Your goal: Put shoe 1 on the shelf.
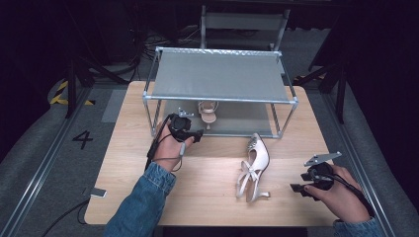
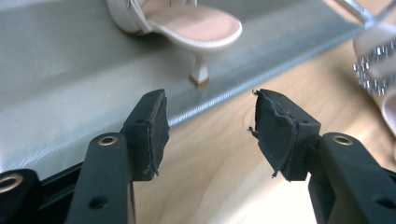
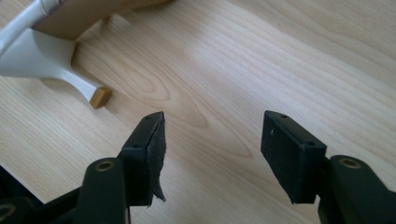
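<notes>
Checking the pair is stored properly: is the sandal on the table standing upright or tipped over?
Tipped over. The white sandal lies on its side on the table, its heel pointing sideways rather than down.

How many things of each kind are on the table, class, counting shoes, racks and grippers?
Shoes: 2, one on the rack's lower shelf, one lying on the table
Racks: 1
Grippers: 2, left and right, both open
Total: 5
</notes>
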`<state>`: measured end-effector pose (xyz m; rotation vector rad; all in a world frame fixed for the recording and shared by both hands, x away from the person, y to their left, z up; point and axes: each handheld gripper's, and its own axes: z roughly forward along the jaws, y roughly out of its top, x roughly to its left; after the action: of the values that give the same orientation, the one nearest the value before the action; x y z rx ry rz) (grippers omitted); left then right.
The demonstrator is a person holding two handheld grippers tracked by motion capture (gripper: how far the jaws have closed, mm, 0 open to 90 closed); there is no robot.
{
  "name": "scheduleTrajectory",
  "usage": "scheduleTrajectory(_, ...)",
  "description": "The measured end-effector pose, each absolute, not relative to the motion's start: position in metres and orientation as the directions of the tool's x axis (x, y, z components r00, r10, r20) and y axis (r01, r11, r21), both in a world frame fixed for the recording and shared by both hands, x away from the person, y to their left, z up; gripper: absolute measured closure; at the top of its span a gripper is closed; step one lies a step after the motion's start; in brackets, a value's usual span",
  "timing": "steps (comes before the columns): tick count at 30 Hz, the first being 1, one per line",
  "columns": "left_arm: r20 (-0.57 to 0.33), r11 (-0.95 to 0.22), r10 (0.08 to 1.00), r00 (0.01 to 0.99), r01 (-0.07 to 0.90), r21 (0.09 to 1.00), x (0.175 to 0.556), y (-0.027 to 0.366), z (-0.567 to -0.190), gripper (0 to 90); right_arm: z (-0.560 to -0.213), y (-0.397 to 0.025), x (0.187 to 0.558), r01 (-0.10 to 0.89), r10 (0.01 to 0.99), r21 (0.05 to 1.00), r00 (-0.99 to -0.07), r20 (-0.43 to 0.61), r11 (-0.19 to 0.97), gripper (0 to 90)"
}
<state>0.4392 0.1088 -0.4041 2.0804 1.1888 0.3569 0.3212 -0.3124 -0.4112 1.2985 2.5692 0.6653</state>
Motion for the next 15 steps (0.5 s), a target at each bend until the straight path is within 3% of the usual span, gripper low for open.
scheduleTrajectory(15,-0.126,-0.325,0.842,0.524,0.679,0.658,0.433,0.133,-0.402,41.3,-0.401,-0.273,0.334,0.662,0.737,0.488,-0.674,0.053,0.569,46.7)
